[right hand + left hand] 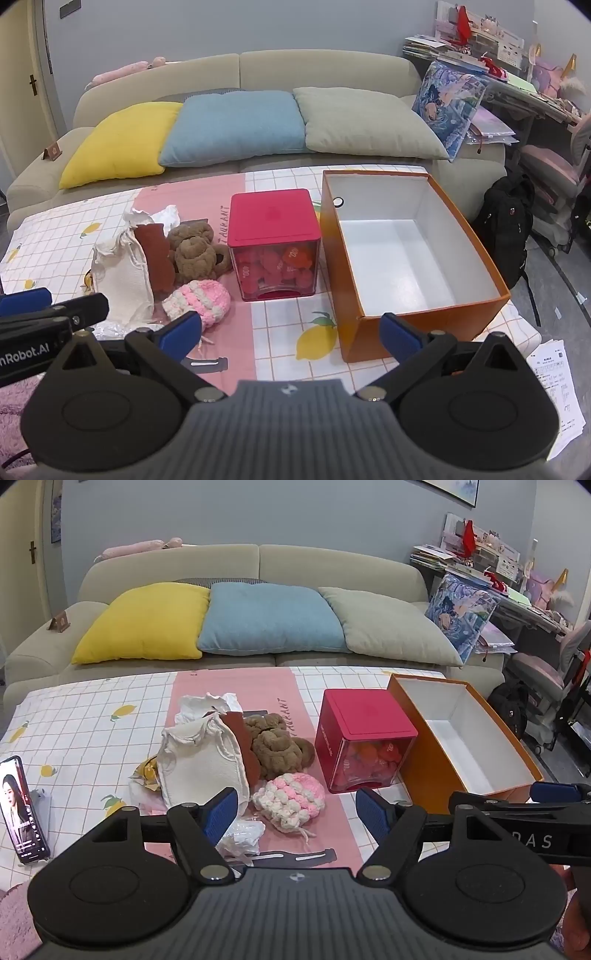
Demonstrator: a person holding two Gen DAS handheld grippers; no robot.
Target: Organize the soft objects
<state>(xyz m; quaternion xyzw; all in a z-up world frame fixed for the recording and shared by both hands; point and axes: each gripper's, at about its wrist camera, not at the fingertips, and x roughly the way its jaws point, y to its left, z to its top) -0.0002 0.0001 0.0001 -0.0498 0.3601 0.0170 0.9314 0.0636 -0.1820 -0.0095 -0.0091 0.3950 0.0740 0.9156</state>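
Blue-padded jaws of the left gripper are seen spread wide in the left wrist view, with nothing held between them. Just beyond them, on the checked lemon-print tablecloth, a heap of soft things is gathered: a pink-and-white crocheted pouch, a brown knotted plush toy and a cream cloth drawstring bag. A red-lidded clear plastic cube box is set beside the heap, and an open orange cardboard box with a white inside lies further right. A phone is propped at the left edge.

From the right wrist view, the right gripper is likewise shown wide apart and empty, raised over the cloth between the crocheted pouch and the orange box.
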